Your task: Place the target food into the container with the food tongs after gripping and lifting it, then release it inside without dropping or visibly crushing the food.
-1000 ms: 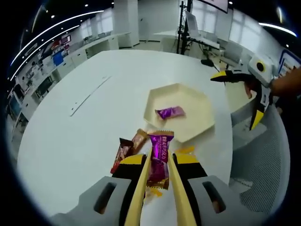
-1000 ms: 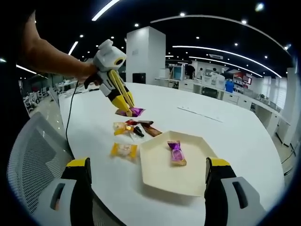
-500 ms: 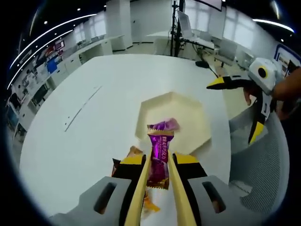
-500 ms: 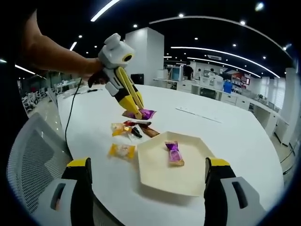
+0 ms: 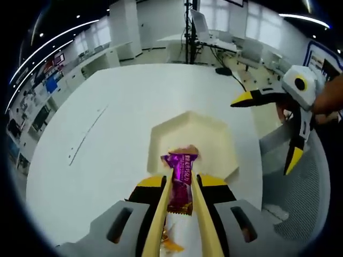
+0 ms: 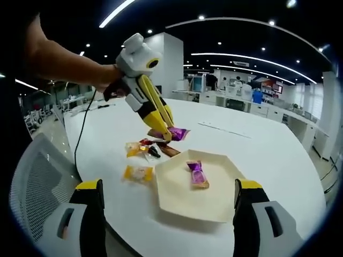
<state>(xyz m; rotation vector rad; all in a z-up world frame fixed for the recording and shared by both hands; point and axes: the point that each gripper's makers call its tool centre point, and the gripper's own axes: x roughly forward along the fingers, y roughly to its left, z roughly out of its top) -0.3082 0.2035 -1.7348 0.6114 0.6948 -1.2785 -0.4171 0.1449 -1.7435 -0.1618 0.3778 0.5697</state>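
Left gripper (image 5: 181, 184) is gripping a purple candy (image 5: 181, 181) between its 2 long yellow fingers (image 5: 160, 214), which are pressing nearly together on the wrapper. In the left gripper view the candy is sitting at lower center of the frame, overlapping the near edge of the cream hexagonal tray (image 5: 161, 144) just above it. A 2nd purple candy (image 6: 196, 174) is lying inside the tray, seen at center of the right gripper view; in the left gripper view only a sliver of it is peeking out behind the held one.

In the right gripper view the left gripper (image 6: 169, 135) is coming down from the upper left, a person's hand (image 6: 110, 85) wrapping its handle, the held candy (image 6: 178, 133) hanging clear of the white worktop (image 6: 268, 155), up and left of the tray (image 6: 177, 201). Loose candies (image 6: 147, 149) are lying in a small cluster on the worktop just left of the tray, with a yellow candy (image 6: 138, 172) near the tray's left edge.

Right gripper (image 6: 169, 214) is showing its 2 fingers (image 6: 90, 211) spread wide at the bottom of its own view, holding nothing. In the left gripper view it (image 5: 265, 131) is appearing at the right edge, fingers splayed apart, off the worktop (image 5: 107, 139) edge. A mesh chair (image 6: 37, 182) is showing at lower left of the right gripper view.
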